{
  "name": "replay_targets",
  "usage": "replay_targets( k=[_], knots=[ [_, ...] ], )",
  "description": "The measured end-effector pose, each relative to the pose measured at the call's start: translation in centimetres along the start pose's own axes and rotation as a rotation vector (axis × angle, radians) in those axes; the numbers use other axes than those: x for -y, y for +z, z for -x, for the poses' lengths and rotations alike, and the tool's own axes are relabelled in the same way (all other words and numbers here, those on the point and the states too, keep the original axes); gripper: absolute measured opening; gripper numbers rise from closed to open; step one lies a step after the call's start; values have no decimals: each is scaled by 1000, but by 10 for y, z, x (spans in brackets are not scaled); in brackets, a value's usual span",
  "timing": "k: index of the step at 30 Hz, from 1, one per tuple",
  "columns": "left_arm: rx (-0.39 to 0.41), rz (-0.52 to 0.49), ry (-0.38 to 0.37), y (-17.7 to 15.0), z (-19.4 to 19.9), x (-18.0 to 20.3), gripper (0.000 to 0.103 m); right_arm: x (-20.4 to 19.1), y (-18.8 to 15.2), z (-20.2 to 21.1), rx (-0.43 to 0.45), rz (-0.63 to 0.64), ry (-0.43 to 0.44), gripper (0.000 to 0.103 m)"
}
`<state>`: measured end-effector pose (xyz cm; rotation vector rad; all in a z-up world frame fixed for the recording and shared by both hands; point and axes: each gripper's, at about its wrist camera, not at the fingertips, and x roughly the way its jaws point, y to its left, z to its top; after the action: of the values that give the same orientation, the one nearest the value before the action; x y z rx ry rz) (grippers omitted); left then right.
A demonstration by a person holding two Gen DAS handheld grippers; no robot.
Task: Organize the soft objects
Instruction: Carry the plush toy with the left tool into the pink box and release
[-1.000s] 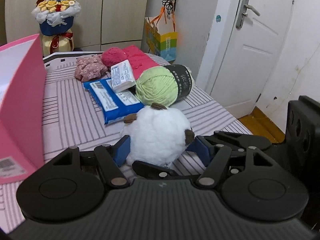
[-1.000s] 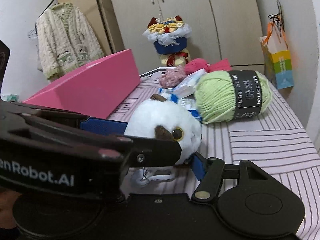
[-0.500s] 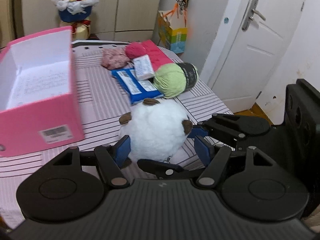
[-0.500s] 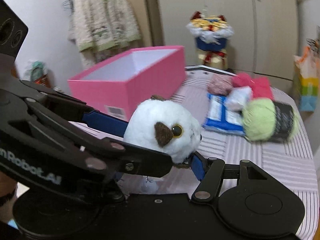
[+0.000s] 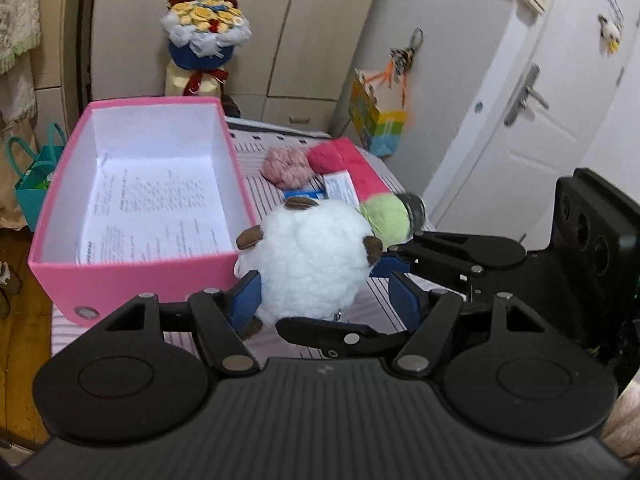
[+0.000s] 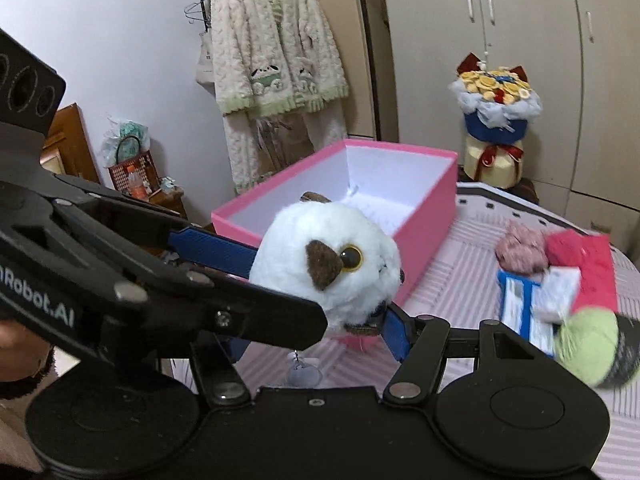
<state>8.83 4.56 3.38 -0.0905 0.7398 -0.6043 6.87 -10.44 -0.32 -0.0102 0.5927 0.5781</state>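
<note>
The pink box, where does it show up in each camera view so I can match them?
Left wrist: pink box at left of middle, open, left of the white plush toy.
Right wrist: pink box in the middle, behind the toy.
Shared landmark: flower bouquet beyond the box.

A round white plush owl (image 5: pixel 310 264) with brown ear tufts and a yellow eye hangs lifted off the striped cloth, upright, just at 3 o'clock of the open pink box (image 5: pixel 132 276), whose white inside holds a printed sheet. At 1 o'clock lie green yarn (image 5: pixel 386 220), a pink knit (image 5: pixel 286 166) and red yarn (image 5: pixel 324 155).
</note>
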Motion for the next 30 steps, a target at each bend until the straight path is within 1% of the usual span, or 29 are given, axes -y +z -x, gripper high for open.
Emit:
replay_targets(
  k=[6, 8, 11, 14, 17, 23, 27, 30],
  knots=[
    [45, -10, 44, 36, -8, -25, 68, 7, 40, -31, 27, 42, 13, 69],
    [53, 6, 59, 50, -16, -39, 68, 13, 52, -45, 36, 47, 20, 69],
    [57, 57, 59, 71, -33, -65, 68, 23, 69, -70, 48, 85, 15, 69],
    [53, 103, 64, 87, -56, -91, 68, 34, 86, -100, 10, 109, 16, 70],
    [42, 155, 66, 96, -80, -119, 68, 47, 102, -132, -50, 132, 18, 70],
    [1, 253, 46, 108, -118, -162, 66, 62, 118, -178, -156, 170, -5, 70],
    [-25, 280, 38, 111, -127, -173, 65, 69, 123, -191, -205, 153, 15, 70],
    [-42, 291, 36, 113, -136, -178, 64, 67, 125, -201, -229, 195, -13, 71]
  ],
)
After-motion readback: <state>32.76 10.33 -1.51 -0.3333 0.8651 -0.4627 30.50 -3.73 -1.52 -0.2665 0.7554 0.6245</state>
